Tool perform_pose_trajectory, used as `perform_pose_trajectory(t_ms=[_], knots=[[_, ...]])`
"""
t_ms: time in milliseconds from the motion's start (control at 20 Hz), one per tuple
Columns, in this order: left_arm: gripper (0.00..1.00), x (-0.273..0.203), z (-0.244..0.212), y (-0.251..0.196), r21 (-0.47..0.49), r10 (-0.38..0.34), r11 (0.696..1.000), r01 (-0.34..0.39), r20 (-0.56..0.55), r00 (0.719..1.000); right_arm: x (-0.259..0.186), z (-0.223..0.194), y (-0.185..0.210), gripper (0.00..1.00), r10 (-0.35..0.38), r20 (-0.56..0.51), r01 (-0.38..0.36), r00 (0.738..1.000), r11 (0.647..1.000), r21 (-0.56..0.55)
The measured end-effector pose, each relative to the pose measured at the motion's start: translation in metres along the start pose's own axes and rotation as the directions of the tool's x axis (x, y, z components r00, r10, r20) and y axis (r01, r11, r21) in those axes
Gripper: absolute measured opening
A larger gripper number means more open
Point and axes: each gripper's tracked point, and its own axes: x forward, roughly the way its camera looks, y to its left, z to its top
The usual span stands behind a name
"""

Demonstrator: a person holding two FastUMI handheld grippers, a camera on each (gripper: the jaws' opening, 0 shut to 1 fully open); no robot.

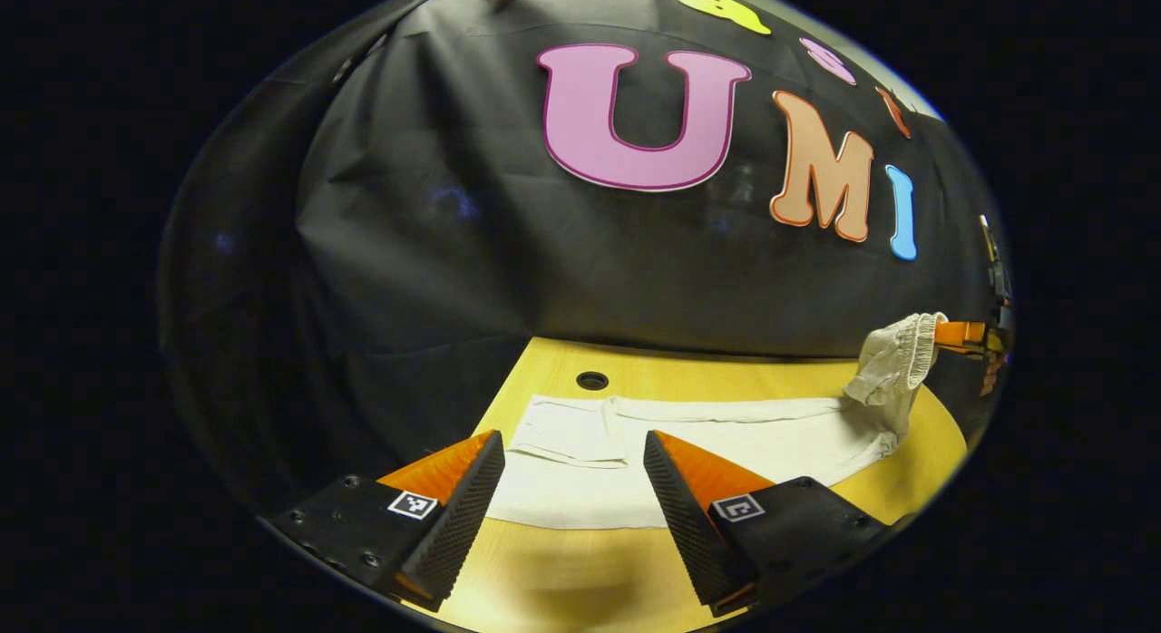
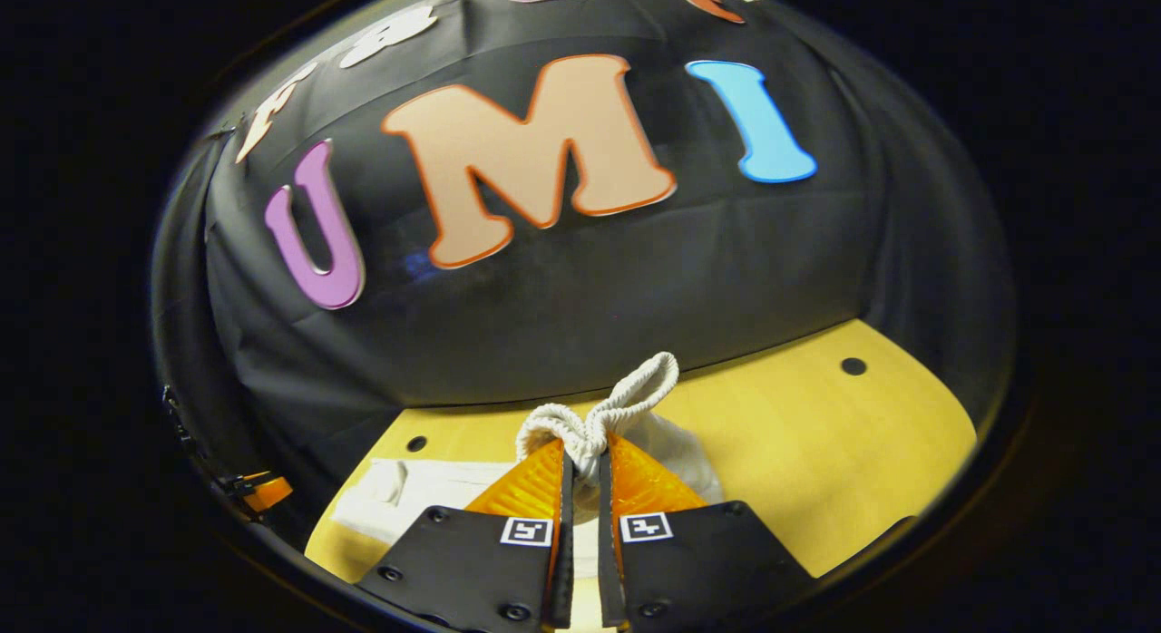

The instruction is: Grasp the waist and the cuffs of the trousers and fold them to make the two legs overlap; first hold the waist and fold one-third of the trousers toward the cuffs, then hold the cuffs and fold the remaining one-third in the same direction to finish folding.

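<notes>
Right, 1 pair of white trousers (image 1: 689, 443) lies spread flat across the wooden counter (image 1: 580, 579), stretching side to side in the left gripper view. The cuff end sits toward the left there, 1 leg end lying flat on the cloth below it, and the waist end is off to the right.

Over on that right side the waist (image 1: 893, 365) is up off the counter, bunched and hanging, with the rest of the cloth draping down from it to the wood. The right gripper (image 1: 975, 335) has hold of it at the far edge of the left gripper view.

Switch to the right gripper view and there it is up close: the right gripper (image 2: 580, 470) has its 2 fingers pressed together on the gathered waistband, a ribbed white bunch (image 2: 603, 415) poking up above the tips. Both fingers are on the cloth, tight.

The left gripper (image 1: 573, 474) hangs above the cuff end with its 2 fingers spread wide apart, nothing between them, the trousers showing through the gap. It is not touching the cloth.

Count the holes: 1 round hole (image 1: 591, 380) in the counter just beyond the trousers in the left gripper view, and 2 holes in the right gripper view, 1 near the cloth (image 2: 416, 443) and 1 far right (image 2: 853, 365).
</notes>
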Motion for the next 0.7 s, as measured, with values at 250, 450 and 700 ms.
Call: perform_pose_trajectory(t_ms=[250, 450, 700], knots=[[0.94, 0.025, -0.032, 0.027, 0.002, -0.018, 1.0, 0.018, -0.077, 0.997, 0.012, -0.046, 0.063, 0.14, 0.083, -0.063, -0.087, 0.995, 0.994, -0.071], [0.94, 0.045, -0.064, 0.037, -0.024, -0.035, 0.999, 0.032, -0.146, 0.989, 0.04, -0.086, 0.084, 0.21, 0.075, -0.118, -0.095, 0.99, 0.979, -0.179], [0.94, 0.072, -0.099, 0.048, -0.037, -0.034, 0.999, 0.026, -0.228, 0.973, 0.035, -0.108, 0.105, 0.72, 0.147, -0.189, -0.182, 0.971, 0.966, -0.185]])
